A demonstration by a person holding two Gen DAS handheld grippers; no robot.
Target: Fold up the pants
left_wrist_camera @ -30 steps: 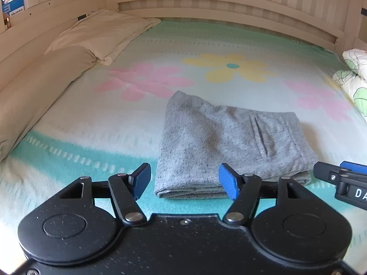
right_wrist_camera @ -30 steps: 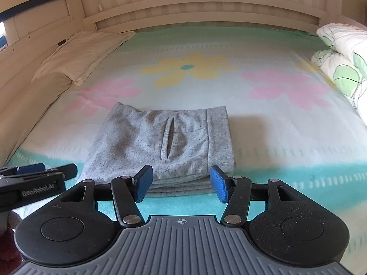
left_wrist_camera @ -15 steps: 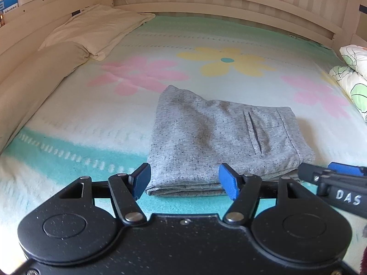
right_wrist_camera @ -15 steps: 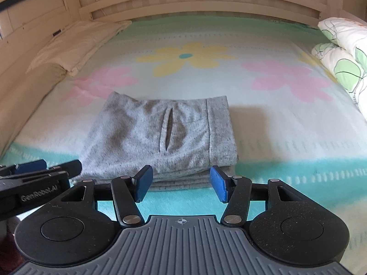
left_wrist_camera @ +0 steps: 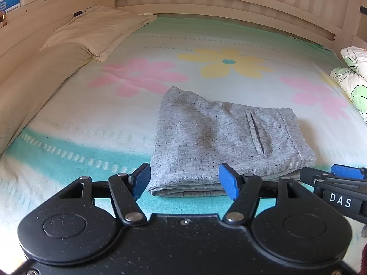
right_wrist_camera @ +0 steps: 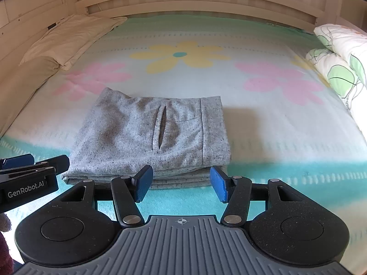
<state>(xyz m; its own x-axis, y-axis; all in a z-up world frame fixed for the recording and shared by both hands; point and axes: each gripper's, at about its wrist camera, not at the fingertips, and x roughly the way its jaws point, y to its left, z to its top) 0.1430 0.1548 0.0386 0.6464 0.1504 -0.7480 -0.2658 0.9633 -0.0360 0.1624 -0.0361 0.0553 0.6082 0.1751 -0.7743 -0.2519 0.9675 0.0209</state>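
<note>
Bed w/ flowered blanket (left_wrist_camera: pixel 206 52); two cream pillows (left_wrist_camera: pixel 101 27) along the left edge, a leaf-print quilt (right_wrist_camera: pixel 339 52) bunched at right. Nothing lies between the grippers and the pants. Grey pants (right_wrist_camera: pixel 149 133), folded into a flat stack, rest near the blanket's front edge, long axis left-to-right, waistband at right, pocket slit up. Left gripper (left_wrist_camera: pixel 184 181) and right gripper (right_wrist_camera: pixel 181 183) hover just short of the stack, jaws wide apart, holding nothing.

This is a bedroom in a home. A big bed (left_wrist_camera: pixel 68 123) fills the view, with a flower blanket (right_wrist_camera: pixel 252 119), soft pillows (left_wrist_camera: pixel 96 29) along its left edge and a pale wooden bed frame (right_wrist_camera: pixel 195 2) behind.
</note>
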